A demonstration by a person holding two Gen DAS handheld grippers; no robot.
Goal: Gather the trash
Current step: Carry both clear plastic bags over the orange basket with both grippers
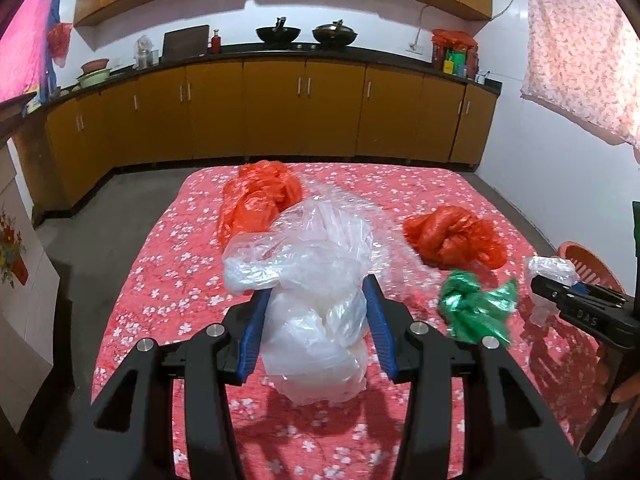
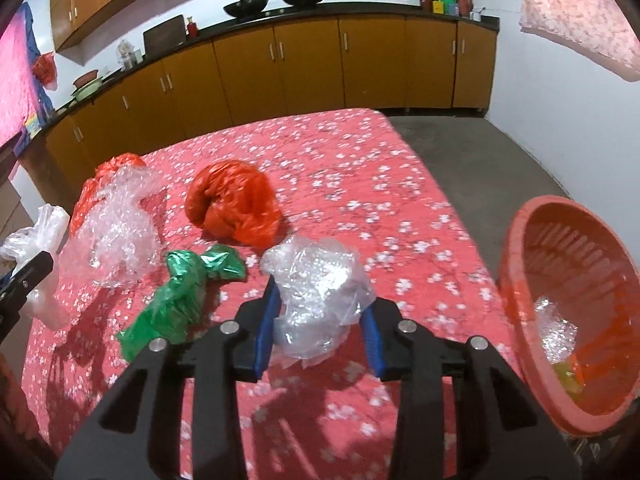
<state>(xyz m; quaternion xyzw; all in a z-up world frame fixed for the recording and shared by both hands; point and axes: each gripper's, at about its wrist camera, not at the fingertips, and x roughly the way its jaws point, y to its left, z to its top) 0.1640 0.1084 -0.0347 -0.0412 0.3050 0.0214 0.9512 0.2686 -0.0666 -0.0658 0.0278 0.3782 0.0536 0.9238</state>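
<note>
We grip a white bag (image 1: pixel 316 320) in our left tool (image 1: pixel 316 308) and a wad of bubble wrap (image 2: pixel 320 292) in our right tool (image 2: pixel 320 308), above the red-clothed counter (image 2: pixel 360 168). Both look light, soft, slippery; pinching bunched folds suits them. The basket (image 2: pixel 516 240) sits just right.

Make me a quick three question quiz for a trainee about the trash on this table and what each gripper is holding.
1. True or false: the left gripper is shut on a white plastic bag.
2. What does the right gripper hold? A) green bag B) clear bubble wrap C) red bag
3. Fill in: the red basket sits at the table's ____ edge in the right wrist view.

Key: 1 true. 2 B, the clear bubble wrap; the green bag lies on the tablecloth. 3 right.
</note>
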